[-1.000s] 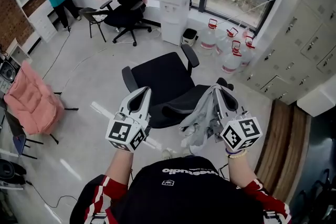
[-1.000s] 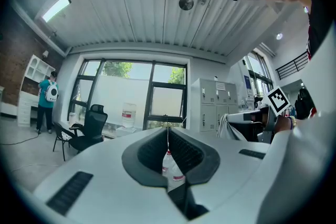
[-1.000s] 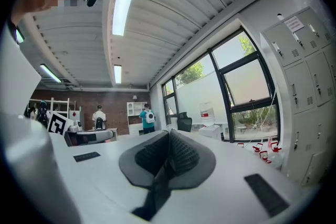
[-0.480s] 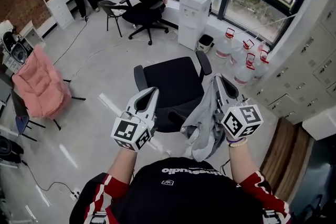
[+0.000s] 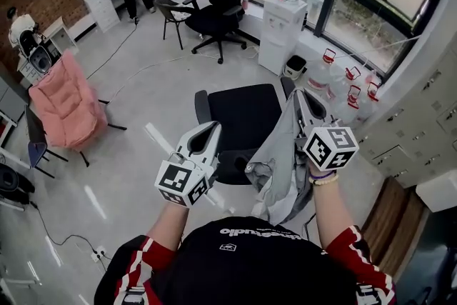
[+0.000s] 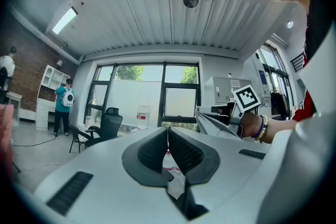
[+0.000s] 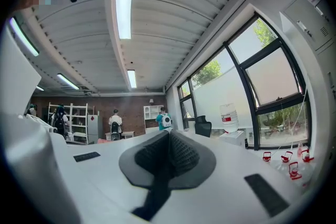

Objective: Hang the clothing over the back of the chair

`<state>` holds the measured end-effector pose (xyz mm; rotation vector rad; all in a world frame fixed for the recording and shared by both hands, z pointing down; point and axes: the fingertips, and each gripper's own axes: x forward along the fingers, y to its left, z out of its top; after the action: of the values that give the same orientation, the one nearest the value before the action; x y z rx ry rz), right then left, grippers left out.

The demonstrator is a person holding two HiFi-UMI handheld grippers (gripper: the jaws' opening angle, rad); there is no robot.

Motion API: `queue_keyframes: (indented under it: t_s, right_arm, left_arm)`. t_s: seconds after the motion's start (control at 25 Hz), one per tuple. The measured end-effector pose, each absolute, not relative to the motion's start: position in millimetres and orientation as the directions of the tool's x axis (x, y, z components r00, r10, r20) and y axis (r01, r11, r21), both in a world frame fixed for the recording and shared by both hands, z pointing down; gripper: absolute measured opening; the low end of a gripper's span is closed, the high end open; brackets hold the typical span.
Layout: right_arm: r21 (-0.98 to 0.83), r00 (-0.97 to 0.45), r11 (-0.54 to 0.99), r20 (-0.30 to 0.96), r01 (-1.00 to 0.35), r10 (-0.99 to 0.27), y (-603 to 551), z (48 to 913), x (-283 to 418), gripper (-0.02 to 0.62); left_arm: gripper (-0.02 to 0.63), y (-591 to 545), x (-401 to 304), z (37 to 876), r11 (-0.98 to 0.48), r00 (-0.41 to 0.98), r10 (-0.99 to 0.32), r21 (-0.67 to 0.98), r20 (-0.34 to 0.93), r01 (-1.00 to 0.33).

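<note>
While the right gripper [image 5: 300, 101] clamps clothing [image 5: 278, 161] at the chair [image 5: 246, 111] edge, the left gripper [image 5: 211, 128] is clenched.

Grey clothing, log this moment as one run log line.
left gripper: shut, empty | right gripper: shut on grey clothing | grey clothing: hanging from fingers, not yet over black chair

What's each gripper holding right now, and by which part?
Right gripper is shut on the grey garment, pinching an upper edge; the rest hangs down. Left gripper is shut, empty.
</note>
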<state>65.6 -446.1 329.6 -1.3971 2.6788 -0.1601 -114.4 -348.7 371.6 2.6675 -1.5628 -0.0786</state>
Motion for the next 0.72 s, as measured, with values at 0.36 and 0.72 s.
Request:
queue_keyframes:
  t_s: [0.36, 0.72]
  right_arm:
    - [-0.143, -0.556, 0.554, -0.03, -0.82, -0.831, -500, 341, 55, 0.015]
    - [-0.125, -0.533, 0.541, -0.094, -0.831, -0.841, -547, 325, 46, 0.015]
  left_arm:
    - [0.025, -357, -115, 364, -0.478, 0.477, -0.878, 0.062, -0.037, -0.876]
    - [0.025, -379, -118, 357, -0.482, 0.48, -0.876, 0.052, -0.048, -0.875]
